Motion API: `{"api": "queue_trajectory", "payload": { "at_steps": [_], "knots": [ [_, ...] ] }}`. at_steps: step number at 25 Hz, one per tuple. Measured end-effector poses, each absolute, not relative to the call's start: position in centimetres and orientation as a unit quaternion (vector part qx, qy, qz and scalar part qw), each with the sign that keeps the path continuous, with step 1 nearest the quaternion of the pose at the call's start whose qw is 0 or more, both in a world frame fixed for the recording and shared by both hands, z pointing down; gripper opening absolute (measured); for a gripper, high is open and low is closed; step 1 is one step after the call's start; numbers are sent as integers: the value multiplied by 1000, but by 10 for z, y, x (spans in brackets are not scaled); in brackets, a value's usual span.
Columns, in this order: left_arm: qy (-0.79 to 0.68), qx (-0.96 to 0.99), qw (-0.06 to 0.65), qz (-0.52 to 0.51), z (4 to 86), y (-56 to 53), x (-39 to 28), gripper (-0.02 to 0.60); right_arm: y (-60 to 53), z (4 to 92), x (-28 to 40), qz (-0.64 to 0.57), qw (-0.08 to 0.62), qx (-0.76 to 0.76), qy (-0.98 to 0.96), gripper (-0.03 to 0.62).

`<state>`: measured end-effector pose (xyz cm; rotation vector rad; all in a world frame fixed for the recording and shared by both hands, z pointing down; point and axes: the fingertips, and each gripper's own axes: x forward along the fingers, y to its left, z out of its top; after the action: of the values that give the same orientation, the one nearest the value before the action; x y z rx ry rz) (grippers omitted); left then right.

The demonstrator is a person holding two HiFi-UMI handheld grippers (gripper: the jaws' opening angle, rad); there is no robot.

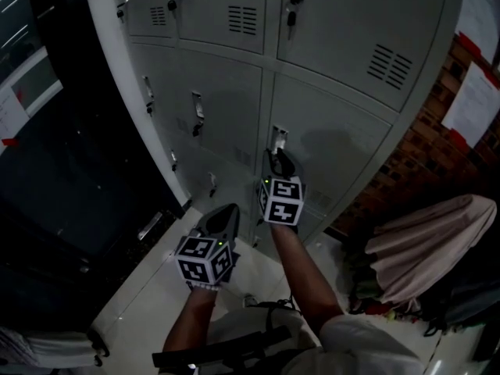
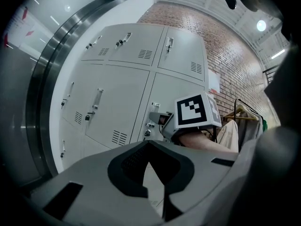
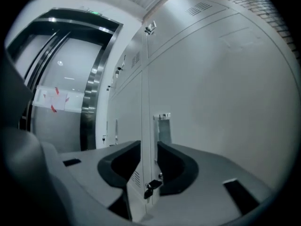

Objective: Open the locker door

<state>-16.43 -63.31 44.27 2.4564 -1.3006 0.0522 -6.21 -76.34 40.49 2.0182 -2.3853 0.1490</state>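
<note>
A bank of grey lockers (image 1: 328, 30) fills the head view. My right gripper (image 1: 280, 164) is at the latch handle (image 1: 279, 137) of a lower locker door (image 1: 344, 143). In the right gripper view its jaws (image 3: 148, 149) stand open, apart on either side of the door's vertical edge, just below the handle (image 3: 162, 126), with a small dark lock tab (image 3: 153, 186) under them. My left gripper (image 1: 224, 217) hangs lower and to the left, away from the lockers. Its jaws (image 2: 149, 142) meet at the tips with nothing in them. The right gripper's marker cube (image 2: 195, 109) shows beyond them.
Neighbouring locker doors carry their own handles (image 1: 198, 112). A brick wall (image 1: 422, 158) with pinned papers (image 1: 475, 100) stands at the right. A beige garment (image 1: 426, 244) hangs near it. A dark glass door (image 1: 62, 178) is at the left.
</note>
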Motion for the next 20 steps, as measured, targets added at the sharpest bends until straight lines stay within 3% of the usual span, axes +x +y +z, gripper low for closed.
{"api": "queue_trajectory", "payload": {
  "at_steps": [6,20],
  "knots": [
    [-468,863,187,15,450,-641,-175,-8,-780,406,-63,37,9,678,-734,178],
    [-474,859,195,5,454,-648,-189,-8,-800,412,-68,42,18,691,-721,178]
  ]
}}
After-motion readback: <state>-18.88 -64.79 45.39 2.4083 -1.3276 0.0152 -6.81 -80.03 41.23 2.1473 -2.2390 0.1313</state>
